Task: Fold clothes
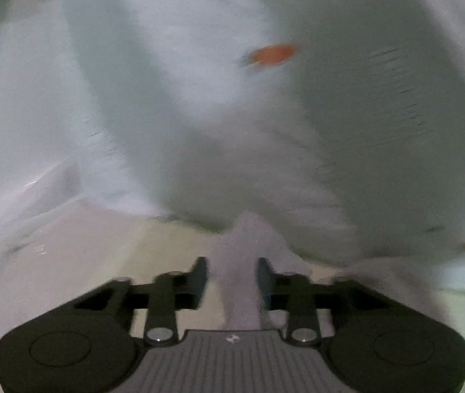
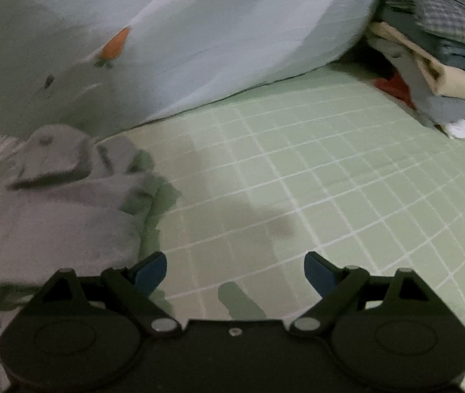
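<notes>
Pale green bedding (image 2: pixel 314 177) printed with a grid of thin white lines is covering the surface under both grippers; it looks like a bed sheet, though the views do not settle what lies beneath it. Behind it a large light blue cloth (image 2: pixel 219 32) with small orange carrot prints (image 2: pixel 114 44) is billowing up, and in the left wrist view that blue cloth (image 1: pixel 199 82) is filling most of the frame, heavily blurred.

A grey garment (image 2: pixel 55 209) is lying crumpled on the sheet at the left of the right wrist view, its edge just beside that gripper's left finger. In the left wrist view a strip of the same grey garment (image 1: pixel 242 262) is running up between the fingers of the left gripper (image 1: pixel 231 273). Its jaws are standing partly apart with the fabric between them; because of the blur it is not clear whether the pads are pressing on the cloth or merely flanking it.

The right gripper (image 2: pixel 235 270) is hovering over bare sheet with its blue-padded fingers (image 2: pixel 152 270) spread wide and nothing between them.

At the far right a stack of folded clothes (image 2: pixel 435 65) is sitting on the sheet, well apart from the grey garment: checked grey-blue fabric on top, cream and blue layers below, a bit of red and white showing at the base.
</notes>
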